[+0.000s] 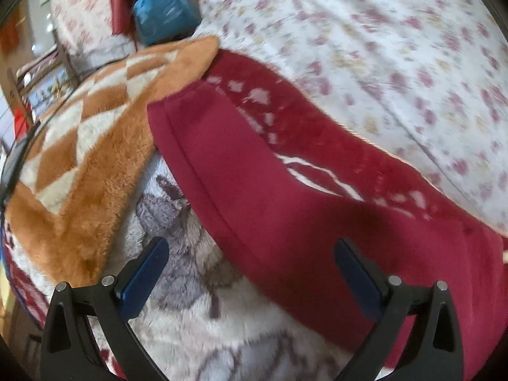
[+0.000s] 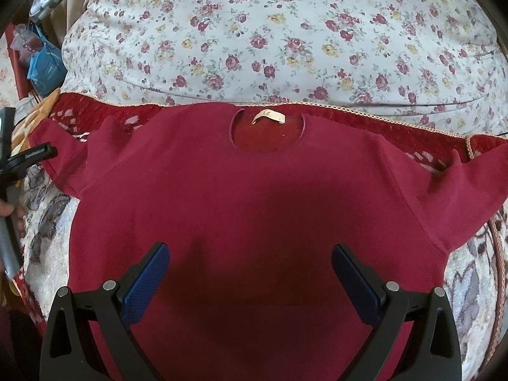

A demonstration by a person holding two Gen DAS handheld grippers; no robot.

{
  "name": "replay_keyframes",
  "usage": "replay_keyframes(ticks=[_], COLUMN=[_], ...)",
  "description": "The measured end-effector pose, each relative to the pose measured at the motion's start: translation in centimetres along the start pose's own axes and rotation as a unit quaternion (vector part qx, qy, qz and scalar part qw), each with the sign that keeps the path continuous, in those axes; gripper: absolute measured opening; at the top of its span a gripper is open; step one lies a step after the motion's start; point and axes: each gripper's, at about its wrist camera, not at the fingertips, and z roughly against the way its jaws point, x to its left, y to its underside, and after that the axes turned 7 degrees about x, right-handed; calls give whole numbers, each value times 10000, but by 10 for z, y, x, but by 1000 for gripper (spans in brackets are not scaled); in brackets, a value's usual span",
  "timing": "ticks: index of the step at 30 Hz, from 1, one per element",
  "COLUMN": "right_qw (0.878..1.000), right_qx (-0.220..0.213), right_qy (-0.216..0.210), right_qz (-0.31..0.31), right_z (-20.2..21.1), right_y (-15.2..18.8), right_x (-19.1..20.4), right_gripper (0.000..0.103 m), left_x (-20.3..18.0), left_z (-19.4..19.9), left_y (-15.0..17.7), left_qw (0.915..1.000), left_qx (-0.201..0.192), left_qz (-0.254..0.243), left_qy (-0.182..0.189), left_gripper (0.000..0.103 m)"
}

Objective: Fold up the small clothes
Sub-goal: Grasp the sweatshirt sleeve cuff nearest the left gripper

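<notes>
Floor w/ pale patterned rug (image 2: pixel 47 222); red sweater (image 2: pixel 254 190) spread flat on it, neck twd floral cushion (image 2: pixel 270 31). Red woven mat (image 2: pixel 397 128) under sweater's top edge. Orange checked fuzzy mat (image 1: pixel 89 146) beside left sleeve.

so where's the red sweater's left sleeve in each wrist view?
Left wrist: the sleeve fills the centre, its cuff edge toward the orange checkered cushion, above the open left gripper.
Right wrist: the same sleeve sits at the far left, on the red sweater.
Shared landmark: the floral bedding beyond the sweater.
</notes>
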Motion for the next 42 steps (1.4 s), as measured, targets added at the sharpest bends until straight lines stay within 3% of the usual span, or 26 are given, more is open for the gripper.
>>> replay_keyframes(ticks=[11,21,25,30,33,34,39,42], right_qw=[9996,9995,9994,9994,9994,9993,9993,9994], right_qx=[264,309,331,332,337,339,349,339], right_qy=[-90,-8,-18,-41,0,1,-26,-53], right_qz=[27,112,129,95,124,133,143,105], right_z=[-14,-16,-16,-16,-16,-16,-15,-14], right_y=[2,3,2,2,2,3,4,4], right_x=[0,1,1,-2,0,1,0,-1], right_gripper=[103,103,103,103,103,103,103,103], left_x=[0,8,13,14,12,12,8,6], left_z=[-7,-37,-48,-48,-49,-50,-45,-34], left_y=[-55,-86,-90,-89,-88,-89,-87,-81], left_qw=[9956,9885,9897,9891,9902,9925,9948,9977], left_qx=[-490,-402,-228,-339,-374,-301,-326,-372], left_qz=[-62,-124,-74,-62,-143,-136,-134,-112], left_qy=[-797,-1454,-1411,-1428,-1337,-1173,-950,-547], left_gripper=[103,103,83,75,38,17,10,10])
